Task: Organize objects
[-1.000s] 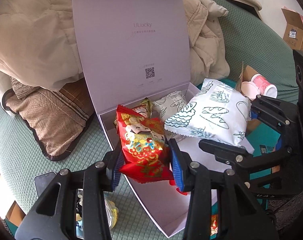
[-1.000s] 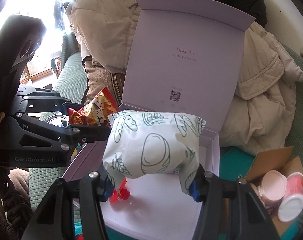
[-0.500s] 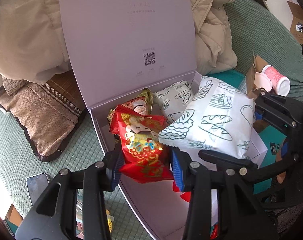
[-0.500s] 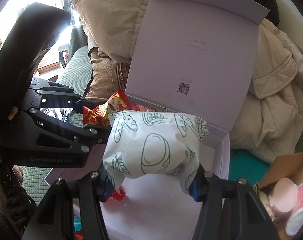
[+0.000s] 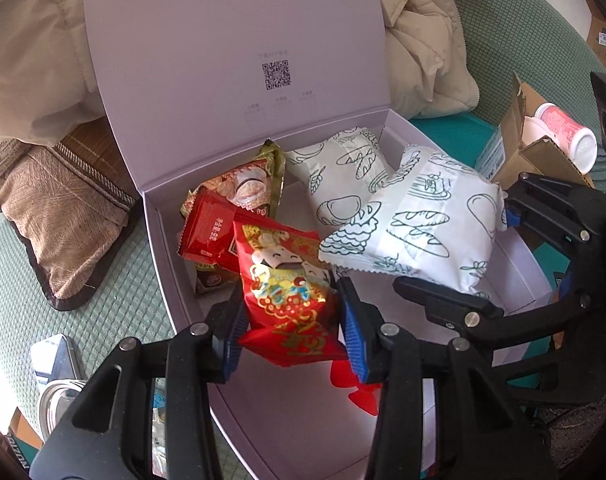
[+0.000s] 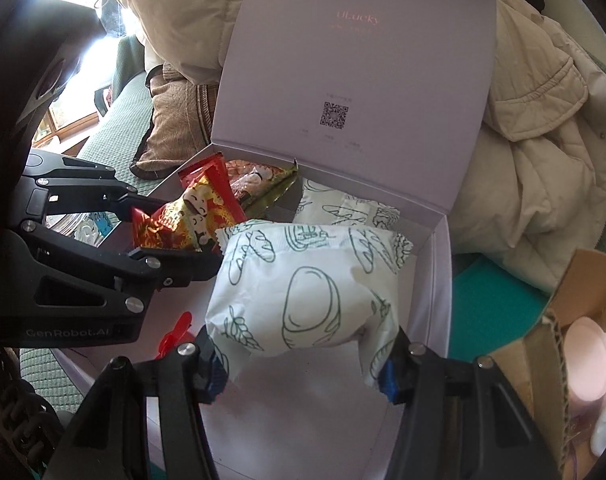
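My left gripper (image 5: 291,326) is clamped on the red snack packet (image 5: 289,292), held over the open lavender box (image 5: 163,248); at its 2 o'clock my right gripper (image 6: 303,356) pinches the white bread-print packet (image 6: 307,300) above the box floor; another white packet (image 5: 343,176) lies at 12.

The left gripper (image 5: 291,328) clamps a red packet (image 5: 287,292) over the open box (image 5: 163,240). Right of it, the right gripper (image 5: 479,256) pinches a white bread pouch (image 5: 423,224) over the same box. Deeper inside lie another white pouch (image 5: 343,168) and two more snack packets (image 5: 231,204) (one red, one olive-edged).
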